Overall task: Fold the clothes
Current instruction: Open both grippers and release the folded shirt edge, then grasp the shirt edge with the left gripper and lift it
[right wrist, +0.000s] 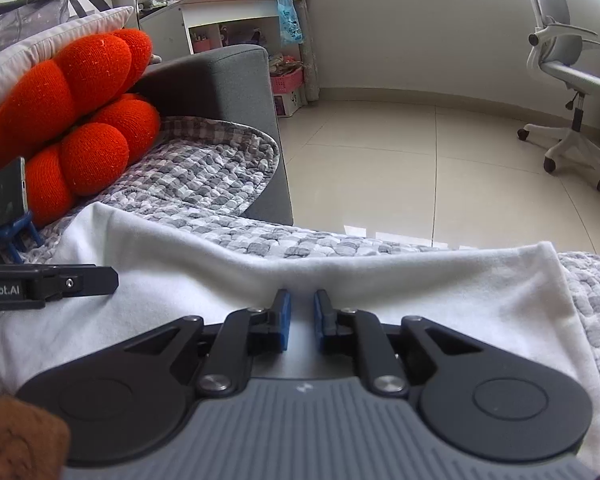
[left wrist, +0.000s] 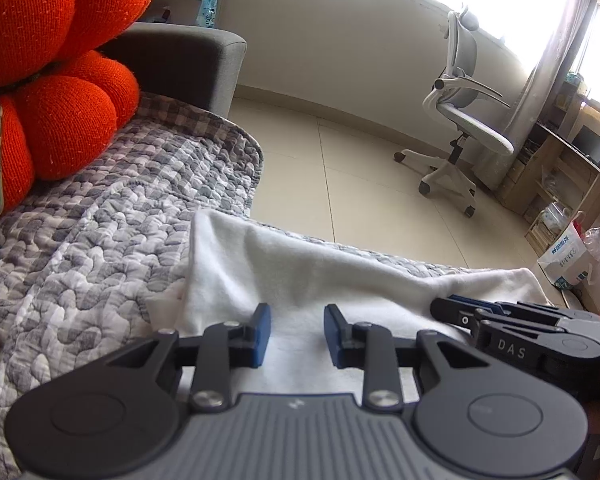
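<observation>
A white garment (left wrist: 284, 272) lies on the grey checked quilt (left wrist: 100, 216) of the sofa, its far edge folded over into a raised ridge. My left gripper (left wrist: 298, 334) is open just above the cloth, with nothing between its blue pads. My right gripper (right wrist: 302, 318) hovers low over the same garment (right wrist: 420, 292), its jaws a narrow gap apart and empty. The right gripper also shows at the right of the left wrist view (left wrist: 512, 320). The left gripper's finger shows at the left of the right wrist view (right wrist: 52, 280).
An orange flower-shaped cushion (left wrist: 48, 80) and a phone on a blue stand (right wrist: 8, 196) sit at the left. The grey sofa arm (right wrist: 220, 80) stands behind. A tiled floor (left wrist: 360, 152), a white office chair (left wrist: 460, 120) and a wooden desk (left wrist: 572, 160) lie beyond.
</observation>
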### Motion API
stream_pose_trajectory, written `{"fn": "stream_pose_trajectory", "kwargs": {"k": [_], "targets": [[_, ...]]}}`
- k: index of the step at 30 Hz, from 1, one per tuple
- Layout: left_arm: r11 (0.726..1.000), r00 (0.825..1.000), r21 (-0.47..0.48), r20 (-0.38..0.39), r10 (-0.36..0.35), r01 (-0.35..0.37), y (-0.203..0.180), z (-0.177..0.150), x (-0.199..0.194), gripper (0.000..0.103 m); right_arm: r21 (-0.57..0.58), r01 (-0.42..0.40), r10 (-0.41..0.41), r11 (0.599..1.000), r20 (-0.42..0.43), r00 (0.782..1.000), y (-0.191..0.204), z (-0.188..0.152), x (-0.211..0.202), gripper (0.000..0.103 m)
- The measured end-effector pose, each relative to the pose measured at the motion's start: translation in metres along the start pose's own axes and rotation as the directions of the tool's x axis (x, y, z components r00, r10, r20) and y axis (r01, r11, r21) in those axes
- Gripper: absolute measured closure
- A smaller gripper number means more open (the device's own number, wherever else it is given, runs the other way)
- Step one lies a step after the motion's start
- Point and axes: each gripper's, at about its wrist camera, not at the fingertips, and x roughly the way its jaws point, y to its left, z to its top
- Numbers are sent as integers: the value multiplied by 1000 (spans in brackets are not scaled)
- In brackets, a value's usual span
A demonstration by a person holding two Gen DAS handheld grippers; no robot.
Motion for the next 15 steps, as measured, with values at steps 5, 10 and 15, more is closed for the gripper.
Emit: {"fn": "stream_pose_trajectory", "kwargs": {"k": [5,10,15], "targets": [[999,1000,-37,23,0,1,7,4,-6,63,-21,-20,21,1000,28,999,12,-3,3,74],[991,999,-135,53,-3,10,32,8,-14,64,78,57,-58,995,16,998,-1,-2,9,79],[972,997,-232,82,-8,26,56,10,-20,55,90,82,-88,993,63,994,-10,3,-7,73]]}}
